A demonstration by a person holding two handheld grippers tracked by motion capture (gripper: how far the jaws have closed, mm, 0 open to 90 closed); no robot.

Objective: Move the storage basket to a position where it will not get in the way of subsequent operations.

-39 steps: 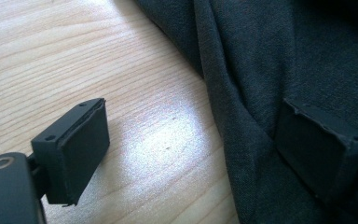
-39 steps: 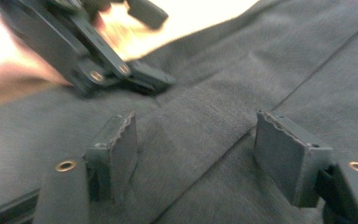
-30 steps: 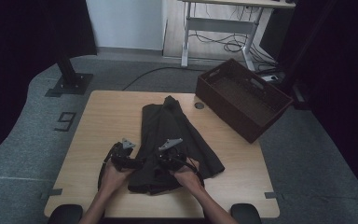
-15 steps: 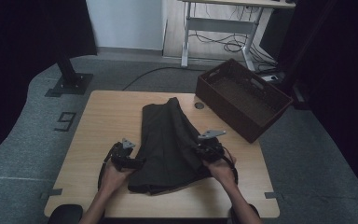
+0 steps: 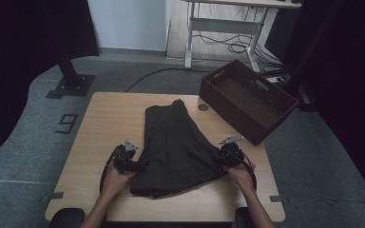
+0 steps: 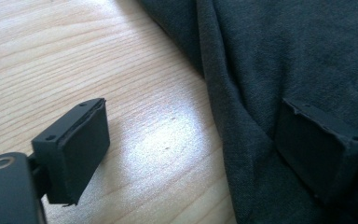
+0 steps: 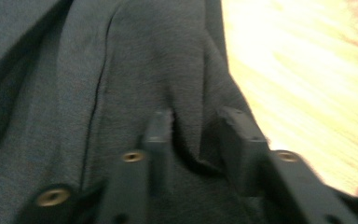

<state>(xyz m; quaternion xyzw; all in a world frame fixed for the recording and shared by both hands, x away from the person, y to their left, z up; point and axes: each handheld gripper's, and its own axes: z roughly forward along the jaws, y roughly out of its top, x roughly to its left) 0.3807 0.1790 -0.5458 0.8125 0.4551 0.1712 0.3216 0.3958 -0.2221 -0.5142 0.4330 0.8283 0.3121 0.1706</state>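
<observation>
On the wooden table [image 5: 104, 118] the dark garment [image 5: 176, 142] runs lengthwise toward frame top, left gripper [image 5: 132, 166] agape at its left edge, right gripper [image 5: 222, 159], jaws just opening, seemingly straddling a slack fold at its right.

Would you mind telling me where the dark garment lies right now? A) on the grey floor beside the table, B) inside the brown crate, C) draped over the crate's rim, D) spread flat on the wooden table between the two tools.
D: the high view shows the dark garment flat on the wooden table, between the left tool and right tool, apart from the brown crate.
</observation>
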